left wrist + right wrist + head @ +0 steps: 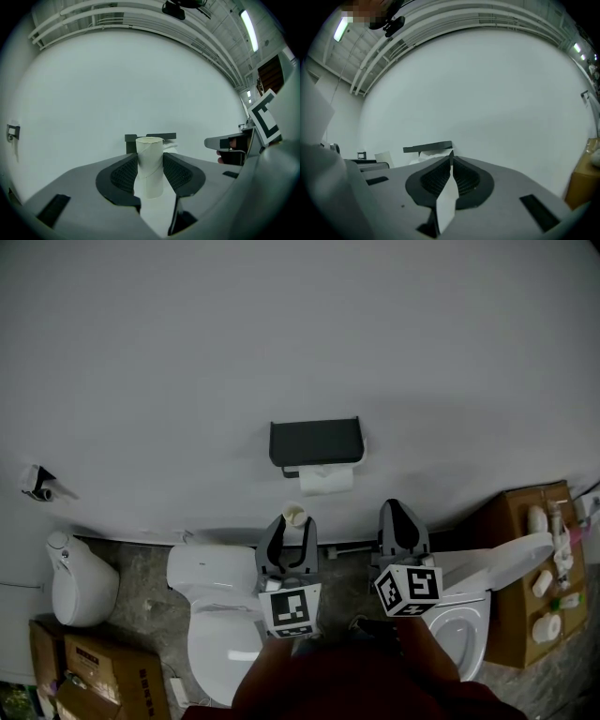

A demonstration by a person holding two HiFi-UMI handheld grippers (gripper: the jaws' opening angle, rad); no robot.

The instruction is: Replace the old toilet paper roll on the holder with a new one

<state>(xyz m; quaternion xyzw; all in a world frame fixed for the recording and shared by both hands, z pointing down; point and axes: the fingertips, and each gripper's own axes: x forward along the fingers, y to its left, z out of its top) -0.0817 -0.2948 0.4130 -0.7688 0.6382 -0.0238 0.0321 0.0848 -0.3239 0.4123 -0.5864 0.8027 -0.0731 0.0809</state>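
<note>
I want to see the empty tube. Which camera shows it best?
The left gripper view: the tube stands upright, large, between the fingers. The head view shows only its small top. The right gripper view doesn't clearly show it.

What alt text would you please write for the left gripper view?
The left gripper clamps an upright cardboard tube between its jaws. Behind it, a black paper holder is mounted on a plain white wall.

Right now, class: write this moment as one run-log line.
left gripper: shut on cardboard tube | right gripper: shut, empty | holder: on wall, white paper under it
</note>
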